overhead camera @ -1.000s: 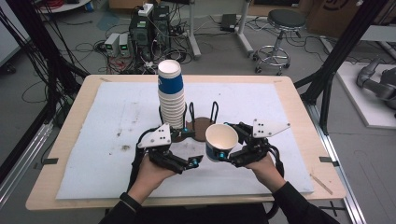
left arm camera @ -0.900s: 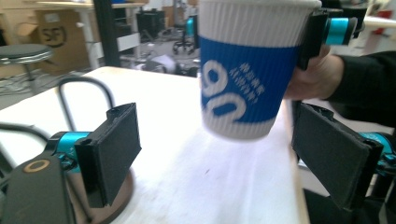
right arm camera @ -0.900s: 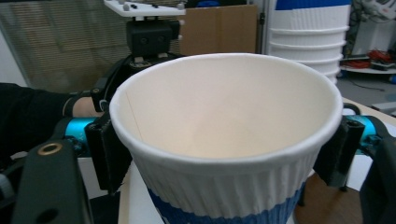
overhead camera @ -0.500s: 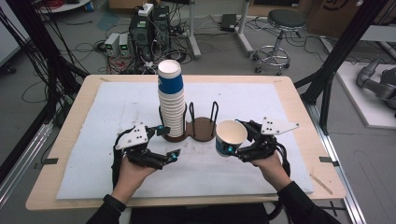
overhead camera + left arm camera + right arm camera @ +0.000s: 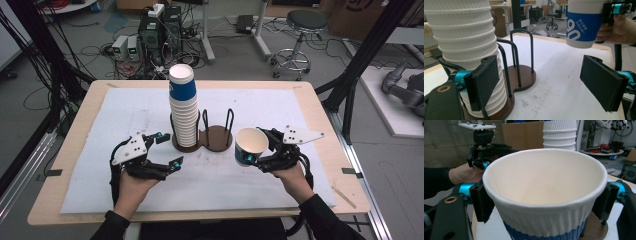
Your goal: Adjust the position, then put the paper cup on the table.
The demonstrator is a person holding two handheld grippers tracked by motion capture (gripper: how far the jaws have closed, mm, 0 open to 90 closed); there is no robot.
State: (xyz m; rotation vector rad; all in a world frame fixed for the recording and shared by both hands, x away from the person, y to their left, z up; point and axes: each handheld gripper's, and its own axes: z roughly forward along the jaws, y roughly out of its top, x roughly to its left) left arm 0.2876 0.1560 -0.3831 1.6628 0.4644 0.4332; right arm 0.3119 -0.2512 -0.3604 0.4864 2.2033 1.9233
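Note:
A tall stack of ribbed white paper cups (image 5: 183, 107), the top one with a blue band, stands in the left ring of a brown wire cup holder (image 5: 216, 139). My left gripper (image 5: 169, 149) sits on the table just left of the stack, open with nothing between its pads. In the left gripper view the stack (image 5: 469, 50) rises behind its left pad (image 5: 485, 82). My right gripper (image 5: 256, 149) is shut on a single blue-and-white cup (image 5: 251, 145), held above the table right of the holder. That cup (image 5: 546, 195) is empty, with a black pad (image 5: 482, 203) on each side.
A white mat (image 5: 280, 110) covers most of the wooden table (image 5: 325, 107). The holder's right ring (image 5: 521, 50) is empty. Cables, computer boxes and a stool (image 5: 300, 30) stand on the floor beyond the far edge.
My left gripper has moved left, away from the held cup, and stays open. The right gripper with its cup has shifted slightly right.

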